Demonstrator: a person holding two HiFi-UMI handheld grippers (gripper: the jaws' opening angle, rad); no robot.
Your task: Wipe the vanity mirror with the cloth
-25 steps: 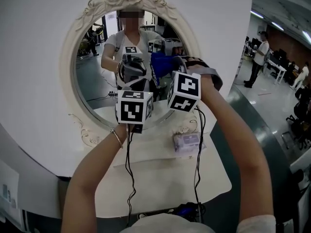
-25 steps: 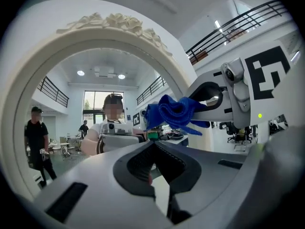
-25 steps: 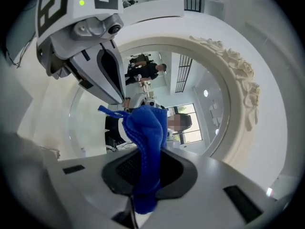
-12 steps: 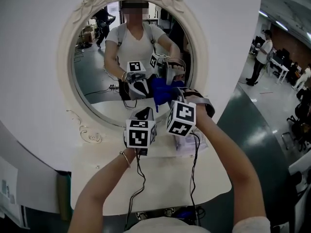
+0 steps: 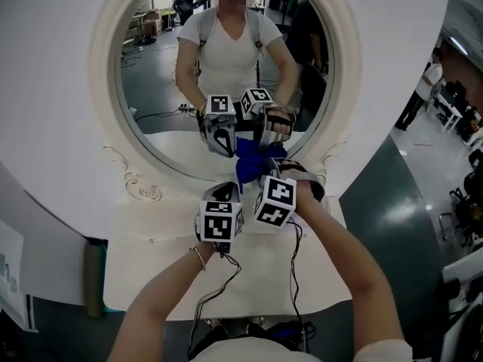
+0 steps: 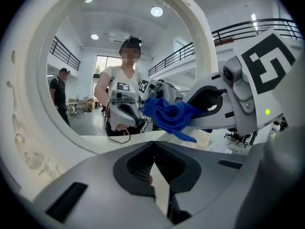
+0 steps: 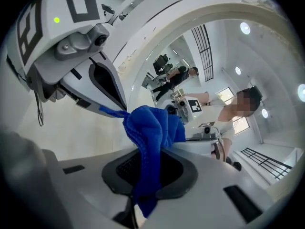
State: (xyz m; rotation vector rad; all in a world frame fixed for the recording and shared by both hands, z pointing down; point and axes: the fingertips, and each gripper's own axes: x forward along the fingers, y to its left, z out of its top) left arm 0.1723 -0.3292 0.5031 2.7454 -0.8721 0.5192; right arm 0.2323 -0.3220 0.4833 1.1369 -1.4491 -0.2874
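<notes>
Closest to me, both forearms reach out over the white vanity surface (image 5: 143, 274), with black cables (image 5: 202, 302) trailing back from the grippers. The left gripper (image 5: 225, 194) sits just beside the right gripper (image 5: 266, 179), their marker cubes almost touching, low in front of the mirror. In the left gripper view my left gripper's (image 6: 155, 175) jaws are pressed together with nothing between them. In the right gripper view the right gripper's (image 7: 143, 175) jaws pinch the blue cloth (image 7: 150, 128); it bunches up above the jaws and a tail hangs below them.

From the head view the cloth (image 5: 247, 166) is at the lower edge of the vanity mirror (image 5: 158, 89), close to the bottom of its ornate white oval frame (image 5: 121, 164); I think it meets the glass there, but cloth and reflection merge, so I can't be sure. From the left gripper view the cloth (image 6: 167, 116) is up and right of my jaws, at the tip of the right gripper.

The glass reflects a person in a white top holding both grippers, and beyond, to the right, a person (image 5: 430, 78) stands on the dark floor (image 5: 392, 194)
</notes>
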